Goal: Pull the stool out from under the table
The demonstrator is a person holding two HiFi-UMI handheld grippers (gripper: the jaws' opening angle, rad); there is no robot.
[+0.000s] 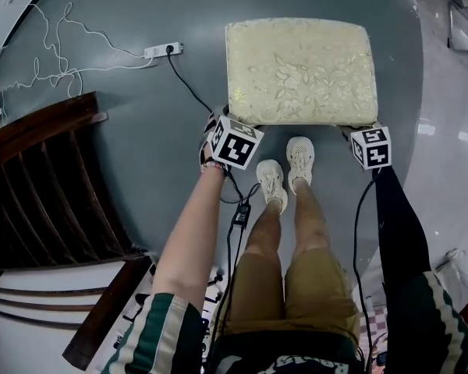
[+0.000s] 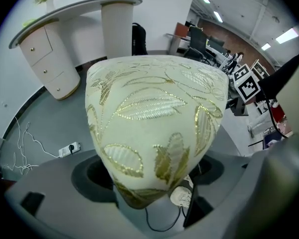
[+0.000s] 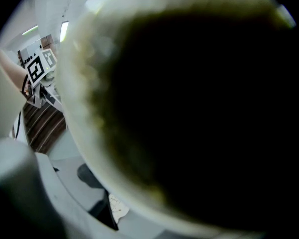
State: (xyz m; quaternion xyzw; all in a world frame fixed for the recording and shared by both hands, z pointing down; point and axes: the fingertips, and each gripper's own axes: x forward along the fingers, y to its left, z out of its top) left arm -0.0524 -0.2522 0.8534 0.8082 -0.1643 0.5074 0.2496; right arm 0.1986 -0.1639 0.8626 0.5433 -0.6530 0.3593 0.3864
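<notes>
A: Stool (image 1: 300, 70) on the floor (image 1: 140, 123) just beyond the shoes (image 1: 299, 156); left claw (image 1: 222, 127) and right claw (image 1: 363, 135), flanking the shoes, clamp its near corners
B: Padded top will squash; likely light; hold the firm edge

We see the stool (image 1: 300, 70): rectangular cream cushion with gold leaf embroidery, upright on the grey floor (image 1: 140, 154), its long edge towards us.

Dark, blurred stool (image 3: 199, 108) corner
</notes>
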